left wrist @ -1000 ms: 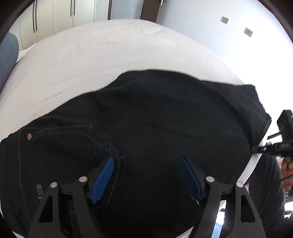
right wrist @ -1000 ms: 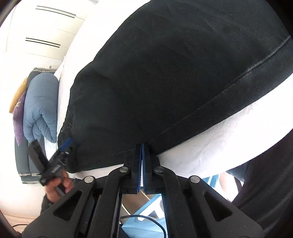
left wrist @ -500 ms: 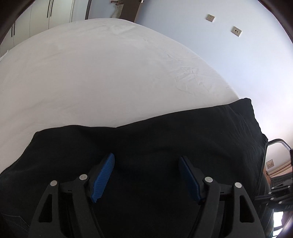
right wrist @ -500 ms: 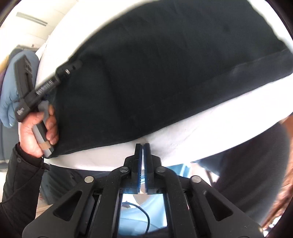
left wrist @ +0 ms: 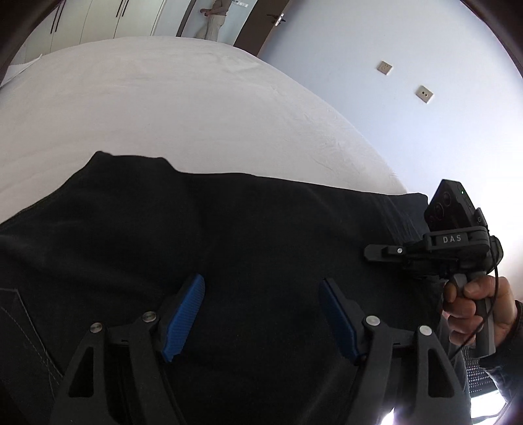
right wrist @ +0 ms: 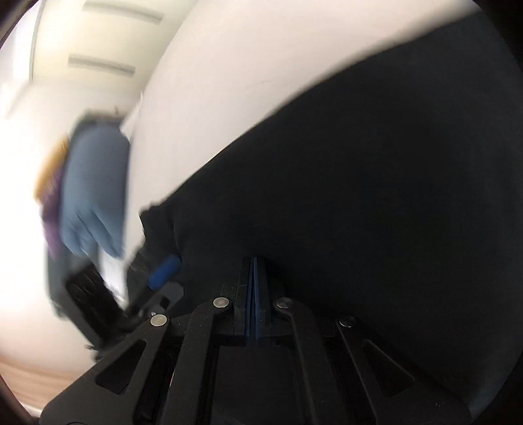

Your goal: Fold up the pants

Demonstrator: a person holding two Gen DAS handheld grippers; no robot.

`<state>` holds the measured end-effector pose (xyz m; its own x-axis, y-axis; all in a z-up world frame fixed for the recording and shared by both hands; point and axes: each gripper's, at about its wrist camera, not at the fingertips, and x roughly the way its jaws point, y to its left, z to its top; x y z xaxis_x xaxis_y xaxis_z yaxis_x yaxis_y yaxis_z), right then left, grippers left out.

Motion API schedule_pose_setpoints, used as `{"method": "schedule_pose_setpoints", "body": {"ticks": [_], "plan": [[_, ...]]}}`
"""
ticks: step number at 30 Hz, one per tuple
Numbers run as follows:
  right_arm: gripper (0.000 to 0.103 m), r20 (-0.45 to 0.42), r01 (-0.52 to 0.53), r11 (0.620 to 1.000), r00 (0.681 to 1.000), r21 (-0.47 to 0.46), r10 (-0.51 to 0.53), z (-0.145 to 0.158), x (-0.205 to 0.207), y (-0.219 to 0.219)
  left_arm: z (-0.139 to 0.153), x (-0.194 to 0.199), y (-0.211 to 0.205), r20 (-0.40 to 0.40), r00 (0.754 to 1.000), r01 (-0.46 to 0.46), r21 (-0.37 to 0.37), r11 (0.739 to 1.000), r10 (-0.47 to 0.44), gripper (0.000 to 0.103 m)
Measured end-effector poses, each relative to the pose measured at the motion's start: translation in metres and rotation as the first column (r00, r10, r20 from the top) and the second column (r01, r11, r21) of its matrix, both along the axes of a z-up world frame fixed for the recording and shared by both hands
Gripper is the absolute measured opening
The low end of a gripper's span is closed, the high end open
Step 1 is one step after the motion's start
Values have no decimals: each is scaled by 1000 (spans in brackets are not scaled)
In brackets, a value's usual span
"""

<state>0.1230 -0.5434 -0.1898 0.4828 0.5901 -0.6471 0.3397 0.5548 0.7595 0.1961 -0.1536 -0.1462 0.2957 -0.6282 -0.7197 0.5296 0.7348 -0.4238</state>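
Note:
Black jeans lie folded on a white bed, filling the lower half of the left wrist view. My left gripper is open and empty, its blue pads spread just above the cloth. My right gripper shows at the right edge of the jeans, held in a hand. In the blurred right wrist view the right gripper is shut, its tips at the edge of the dark jeans; whether cloth is pinched cannot be told. The left gripper's blue pad shows at the left.
A wall with two switch plates stands to the right of the bed. Cupboards and a doorway are at the back. A blue and purple pile of bedding lies beside the bed.
The right gripper has moved from off the bed's edge back over to the jeans, still shut. The left gripper stays open above the cloth, and its view has tilted.

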Motion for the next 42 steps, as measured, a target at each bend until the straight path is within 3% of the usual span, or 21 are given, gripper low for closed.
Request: {"method": "schedule_pose_setpoints", "body": {"ticks": [2,3,5,6,7,8,9,10,11,16,19,21,23,25,27,30,34,36,38,40,42], "plan": [[0,-1,108,989,994,-100,-108,15,-16,-24,-2,-5,6,3,1000,-19,-26,999,19,73],[8,4,132,982,991,-135,-133,24,-18,-28,-3,-9,7,13,1000,-25,-35,999,25,74],[9,61,116,986,992,-121,-109,45,-8,-20,-5,-13,6,27,999,-36,-56,998,37,74],[12,105,53,994,994,-99,-43,55,6,-4,-5,-12,7,21,999,-45,-71,996,47,74],[20,138,-18,997,990,-82,29,63,21,15,-4,-9,7,8,998,-55,-84,995,56,74],[39,168,-104,993,979,-63,113,69,40,39,-2,-7,8,-3,998,-68,-95,993,68,74],[74,188,-202,979,960,-40,206,71,61,68,1,-6,11,-10,997,-82,-107,991,81,74],[83,198,-263,965,944,-24,262,69,79,91,2,-4,14,-15,995,-98,-114,989,97,74],[84,206,-307,952,931,-7,302,65,100,114,2,-4,18,-16,993,-119,-113,986,118,74],[84,191,-374,918,919,136,346,31,174,179,5,-20,37,19,989,-144,-53,988,145,71],[80,175,-441,869,895,225,409,6,205,222,-2,-29,42,38,987,-154,-46,987,156,70],[70,146,-437,881,898,181,415,-3,232,237,-5,-28,43,38,987,-155,-61,986,157,70],[66,145,-353,922,932,162,331,-23,261,255,-6,-26,40,35,987,-153,-57,986,156,70],[66,129,-219,966,971,138,202,-21,275,239,-9,-26,43,38,988,-148,-53,988,150,70],[70,141,-179,977,977,113,163,-6,276,227,-9,-26,40,37,988,-146,-51,988,148,70],[71,237,-277,957,939,89,250,30,240,228,-9,-19,42,25,988,-153,-60,986,154,70],[71,108,-297,952,951,69,288,-5,172,231,-9,-20,53,19,988,-150,-56,987,151,70],[32,121,-186,970,978,158,168,-30,134,199,-7,-16,53,6,988,-155,-55,986,156,70],[27,108,-20,975,994,220,-4,-43,96,147,-4,-8,54,3,988,-157,-41,987,158,70],[27,129,133,950,976,282,-175,-47,66,100,-2,-5,52,-1,987,-163,-34,986,163,70],[25,141,275,938,941,213,-308,-42,38,54,2,1,44,-1,986,-167,-31,985,167,70]]}}
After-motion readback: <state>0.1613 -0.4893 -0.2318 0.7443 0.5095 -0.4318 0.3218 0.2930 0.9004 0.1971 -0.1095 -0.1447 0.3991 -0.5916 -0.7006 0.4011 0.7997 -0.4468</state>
